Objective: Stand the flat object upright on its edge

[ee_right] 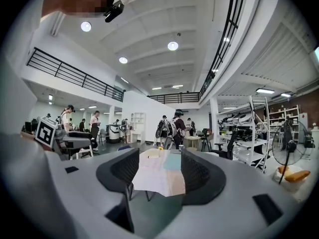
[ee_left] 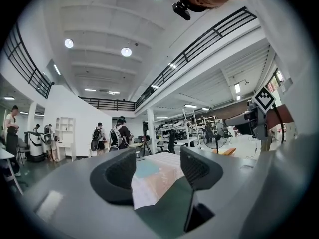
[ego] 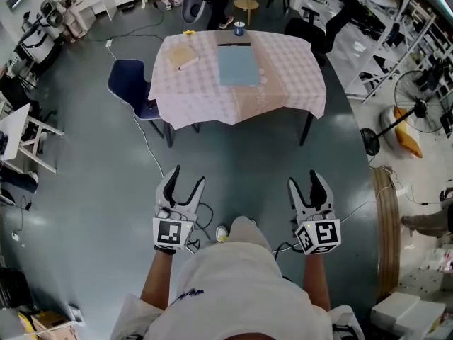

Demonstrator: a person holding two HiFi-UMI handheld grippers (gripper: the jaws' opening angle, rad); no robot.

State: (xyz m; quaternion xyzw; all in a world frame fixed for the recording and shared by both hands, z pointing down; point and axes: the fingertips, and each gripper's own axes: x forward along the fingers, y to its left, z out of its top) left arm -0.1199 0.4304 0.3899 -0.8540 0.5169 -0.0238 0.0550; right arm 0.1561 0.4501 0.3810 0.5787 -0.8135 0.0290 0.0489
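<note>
A person stands on the grey floor point(ego: 92, 190) of an open workshop hall, holding the left gripper point(ego: 187, 178) and the right gripper point(ego: 304, 179) out level, side by side. Both tongs are released: each pair of jaws stands apart, with only the distant table visible through the gap. The table point(ego: 212, 105), draped in a pale checked cloth point(ego: 283, 83), stands well ahead of the grippers. The flat blue board point(ego: 238, 65) lies flat near the middle of it. A tan flat item point(ego: 182, 55) lies to the board's left, apart from it, and a black strip point(ego: 234, 44) sits just beyond the board, with a small cup point(ego: 239, 28) at the far edge. A blue chair point(ego: 131, 83) stands at the table's left side, and a standing fan point(ego: 417, 105) off to the right.
</note>
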